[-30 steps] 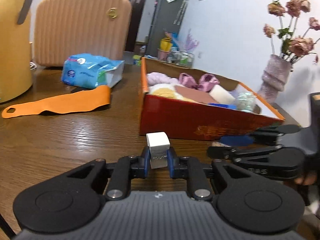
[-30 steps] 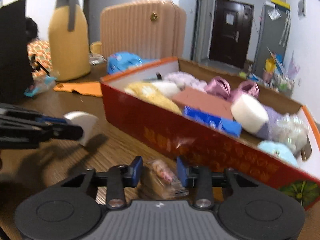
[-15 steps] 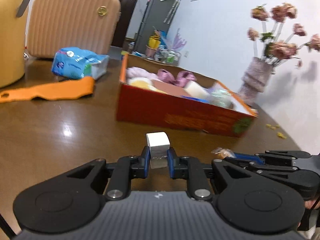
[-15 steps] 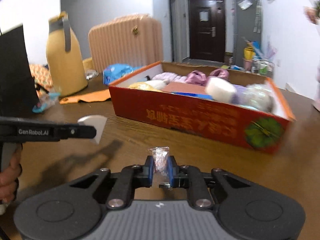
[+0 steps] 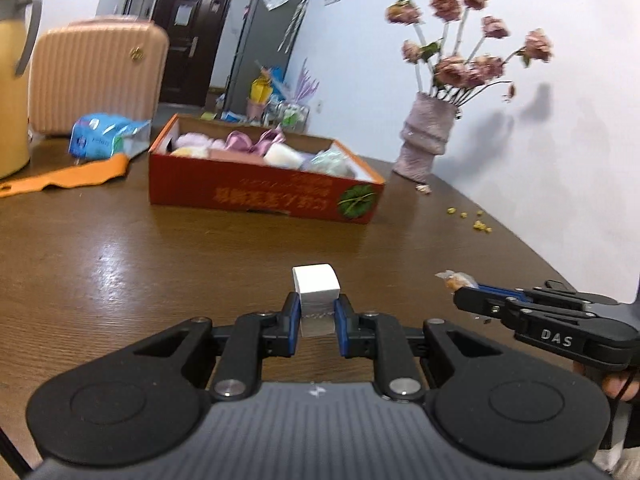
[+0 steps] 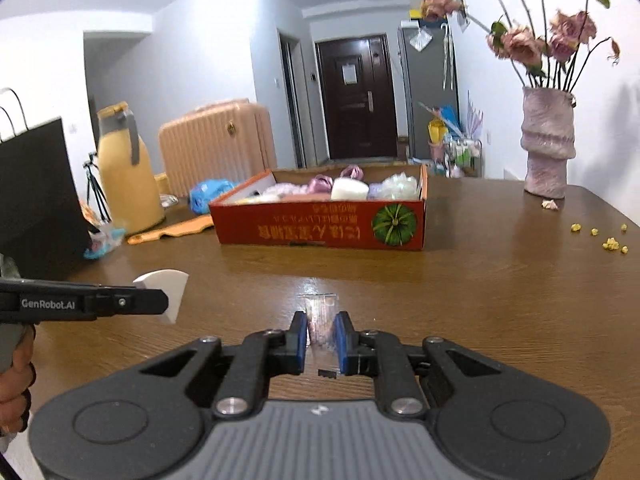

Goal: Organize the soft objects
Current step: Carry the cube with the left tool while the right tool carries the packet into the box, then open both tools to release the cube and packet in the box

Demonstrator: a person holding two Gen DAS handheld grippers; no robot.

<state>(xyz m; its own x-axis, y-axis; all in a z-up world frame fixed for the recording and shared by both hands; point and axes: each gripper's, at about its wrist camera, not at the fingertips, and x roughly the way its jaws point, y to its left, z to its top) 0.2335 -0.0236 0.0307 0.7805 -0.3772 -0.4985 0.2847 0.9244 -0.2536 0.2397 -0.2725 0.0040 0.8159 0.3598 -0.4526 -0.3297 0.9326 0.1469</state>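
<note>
So we've got a white foam block (image 5: 316, 282) pinched in our left gripper (image 5: 317, 320), held up above the worktop (image 5: 120, 272). Its long axis runs straight out along the fingers, so the free end pokes forward toward the red box (image 5: 260, 196). From the right wrist view the block looks like a wedge, wide end away from the gripper.

Our right gripper (image 6: 322, 338) is clamped on a small clear-wrapped packet (image 6: 320, 320), which stands roughly upright between the blue pads, also off the worktop. In the left view it sticks out past the right gripper's tips.

The red box sits well ahead of both, packed with soft stuff, long side facing us. Further out: a vase of dried flowers (image 6: 548, 144) to the right, plus a pink suitcase (image 6: 216, 144), yellow jug (image 6: 128, 176) and orange strip (image 5: 68, 176) on the left.
</note>
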